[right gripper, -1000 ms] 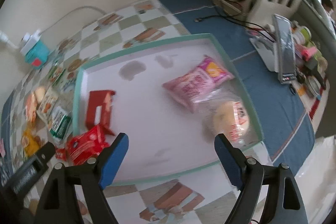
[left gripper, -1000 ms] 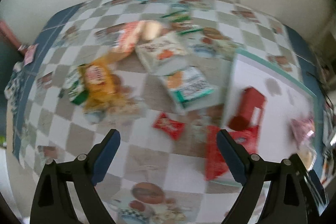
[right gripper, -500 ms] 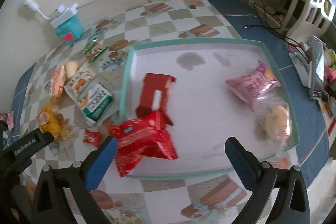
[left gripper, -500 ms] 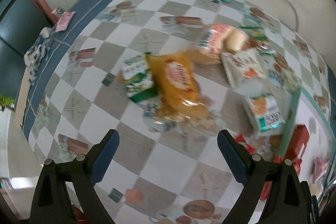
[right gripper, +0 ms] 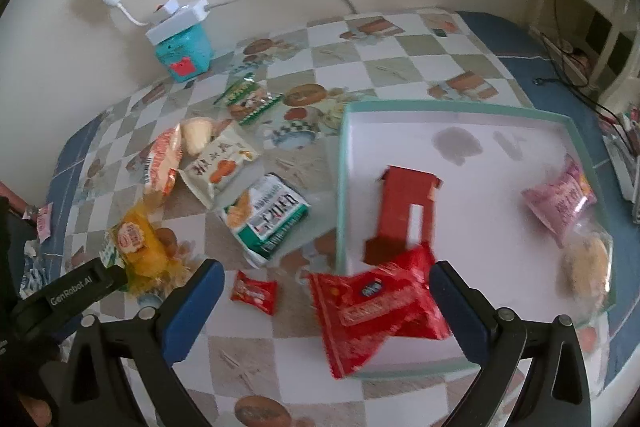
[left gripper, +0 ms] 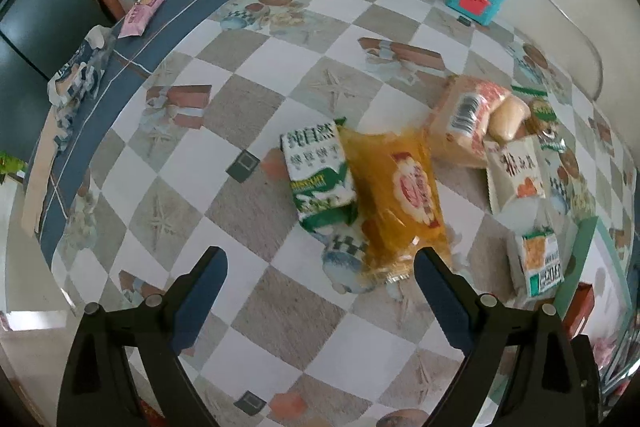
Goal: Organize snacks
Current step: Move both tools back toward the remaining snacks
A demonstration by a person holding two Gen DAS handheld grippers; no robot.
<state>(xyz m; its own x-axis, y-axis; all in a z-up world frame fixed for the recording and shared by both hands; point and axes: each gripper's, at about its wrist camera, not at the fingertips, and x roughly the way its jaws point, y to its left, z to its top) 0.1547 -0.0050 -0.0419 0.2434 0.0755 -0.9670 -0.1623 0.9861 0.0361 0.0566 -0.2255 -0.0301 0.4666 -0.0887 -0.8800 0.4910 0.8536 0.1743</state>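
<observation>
table: checkered oilcloth (left gripper: 256,211) w/ a blue border, sitting against a cream wall. teal box (right gripper: 184,55) w/ a power strip on top is parked at the back, out of the way.

tray: white tray w/ teal rim (right gripper: 340,187) is sitting on the right side of the table, obv the sorting spot. already holding a red carton (right gripper: 406,211), a pink pack (right gripper: 560,199) and a clear bun bag (right gripper: 588,263) at its far right.

red bag: big red bag (right gripper: 376,303) is lying across the tray's near-left corner, half in, half on the cloth. prob needs a nudge inside imo.

loose pile: rest is still lying on the cloth left of the tray: yellow pack (left gripper: 400,195) overlapping a green/white pack (left gripper: 320,175), plus an orange pack (left gripper: 468,115), a white pack (left gripper: 516,171) etc. small red sachet (right gripper: 255,291) is lying alone near the tray.

left gripper: left gripper (left gripper: 320,283) is hovering over the cloth, jaws wide apart, holding nothing. yellow pack's near end is sitting just by the right-side finger, so prob lining up on that one.

right gripper: right gripper (right gripper: 326,297) is hovering w/ jaws spread, nothing clamped, red bag lying betw the fingers in view. can't tell how high above it.
</observation>
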